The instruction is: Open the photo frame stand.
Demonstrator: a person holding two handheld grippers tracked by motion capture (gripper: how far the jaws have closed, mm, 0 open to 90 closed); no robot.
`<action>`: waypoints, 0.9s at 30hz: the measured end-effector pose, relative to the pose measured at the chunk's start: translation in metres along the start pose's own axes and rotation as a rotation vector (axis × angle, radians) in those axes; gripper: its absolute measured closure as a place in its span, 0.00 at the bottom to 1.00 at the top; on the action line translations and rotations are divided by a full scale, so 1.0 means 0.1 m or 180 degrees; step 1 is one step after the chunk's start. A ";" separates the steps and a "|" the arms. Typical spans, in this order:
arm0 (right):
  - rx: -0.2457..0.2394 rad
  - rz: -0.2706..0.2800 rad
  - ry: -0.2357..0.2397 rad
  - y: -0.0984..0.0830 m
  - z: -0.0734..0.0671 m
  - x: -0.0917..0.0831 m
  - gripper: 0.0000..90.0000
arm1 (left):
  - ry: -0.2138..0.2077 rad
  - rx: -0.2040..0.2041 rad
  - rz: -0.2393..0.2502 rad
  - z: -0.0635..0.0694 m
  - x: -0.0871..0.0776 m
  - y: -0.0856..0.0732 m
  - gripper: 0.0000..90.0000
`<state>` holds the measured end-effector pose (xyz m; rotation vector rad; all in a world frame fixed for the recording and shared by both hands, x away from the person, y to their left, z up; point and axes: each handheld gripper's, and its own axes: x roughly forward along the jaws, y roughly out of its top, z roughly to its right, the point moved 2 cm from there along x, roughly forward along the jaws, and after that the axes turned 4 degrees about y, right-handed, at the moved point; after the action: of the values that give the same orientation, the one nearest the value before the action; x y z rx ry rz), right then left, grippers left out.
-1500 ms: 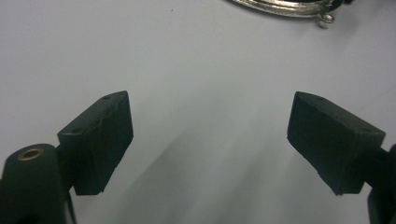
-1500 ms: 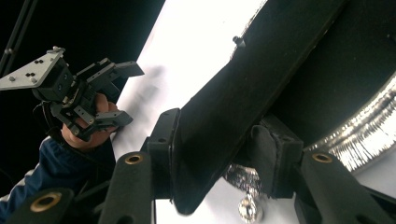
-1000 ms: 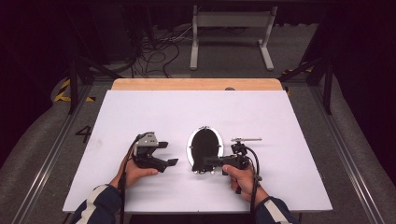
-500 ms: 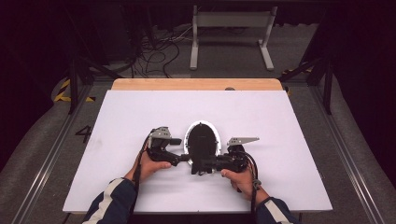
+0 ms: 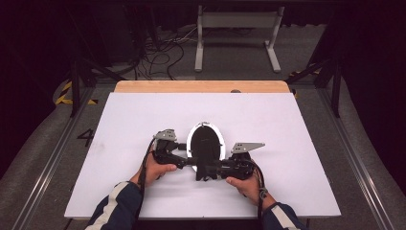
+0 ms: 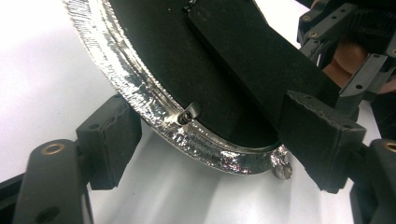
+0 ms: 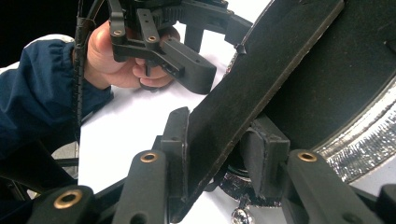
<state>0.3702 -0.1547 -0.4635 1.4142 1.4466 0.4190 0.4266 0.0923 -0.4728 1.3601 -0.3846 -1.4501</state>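
An oval frame [image 5: 206, 140] with a silver foil-like rim [image 6: 154, 100] and a black back lies mid-table, back side up. A black prop flap [image 7: 261, 79] hinged to the back stands away from it. My right gripper [image 7: 219, 144] is shut on this flap near the frame's near end [image 5: 205, 170]. My left gripper [image 6: 217, 135] reaches in from the left [image 5: 188, 160] and straddles the frame's lower rim. One of its pads [image 6: 109, 137] sits beside the silver edge, the other by the flap. Its jaws have just been closing, and I see no firm press.
The white tabletop [image 5: 297, 143] has a wooden strip [image 5: 201, 86] along its far edge. Beyond it are floor cables [image 5: 163, 52] and a grey metal stand [image 5: 237, 28]. Rails run along both sides of the table.
The left hand has moved right, from a short way off the frame to its lower left rim. The right gripper has kept its hold on the flap.
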 end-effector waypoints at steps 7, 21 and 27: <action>0.0008 -0.0057 -0.0008 -0.02 0.00 -0.03 0.71 | -0.0021 0.0109 0.0124 0.03 -0.09 0.02 0.49; 0.0025 -0.0120 -0.0116 -0.04 0.00 -0.08 0.77 | 0.0098 0.0576 0.0102 0.22 -0.16 0.11 0.68; 0.0022 -0.0096 -0.0157 -0.04 -0.01 -0.11 0.79 | 0.0242 0.0726 0.0137 0.30 -0.15 0.15 0.69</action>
<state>0.3648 -0.1648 -0.4619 1.3972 1.4287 0.3581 0.4043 0.0872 -0.4442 1.5740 -0.5397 -1.3456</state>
